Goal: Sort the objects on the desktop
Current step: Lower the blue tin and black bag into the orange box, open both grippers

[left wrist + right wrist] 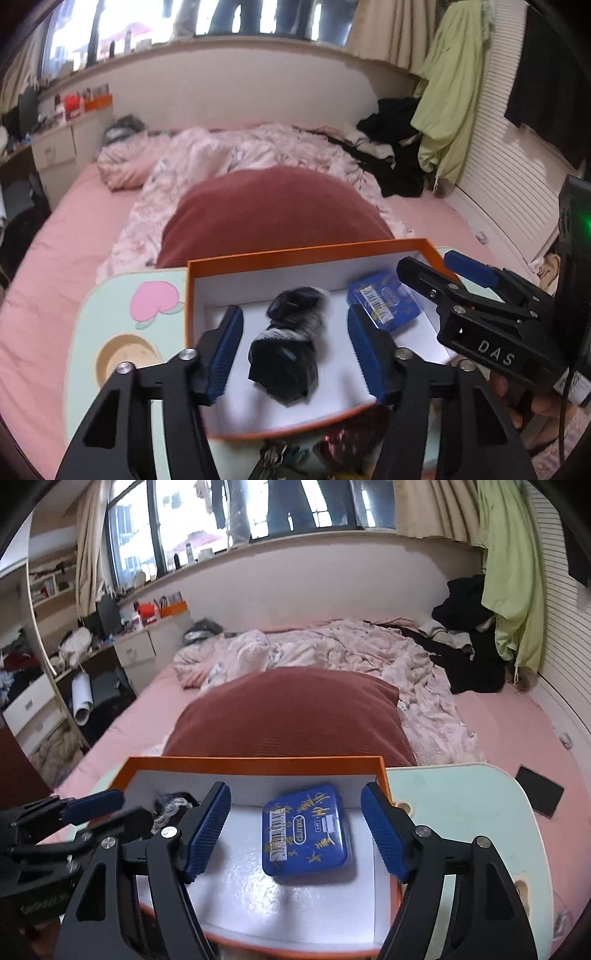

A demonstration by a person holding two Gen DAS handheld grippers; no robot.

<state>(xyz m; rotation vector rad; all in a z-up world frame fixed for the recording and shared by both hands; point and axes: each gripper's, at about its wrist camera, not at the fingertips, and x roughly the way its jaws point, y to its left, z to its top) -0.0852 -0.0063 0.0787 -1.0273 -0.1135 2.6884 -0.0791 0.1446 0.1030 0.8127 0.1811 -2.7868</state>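
A: How many things lie in the box (192, 291)?

B: Two. One blue tin (306, 830) and one black-and-white furry bundle (286, 350). The box itself is one, orange outside, white and smooth inside, with straight walls and open at the top. It sits on a pale green tabletop (461, 812) printed with a pink peach.

A: And the tools?

B: Two, each with black arms and ribbed blue pads. The left tool (295, 354) stands partly open over the box; the bundle is between its pads, but neither pad touches it. The right tool (297, 834) is open wider, and the tin lies flat between its pads, clear of both.

A: Which way does the tin point?

B: It is a rounded rectangle of glossy metal, with its long axis running away from the right tool, toward the far wall of the box. A barcode strip runs along its left edge. The bundle's long axis also runs away from the left tool, tilted a little to the right; it is blurred, so I cannot tell what it is.

A: Anything just below the left tool?

B: One bunch of keys (271, 458), outside the box's near wall.
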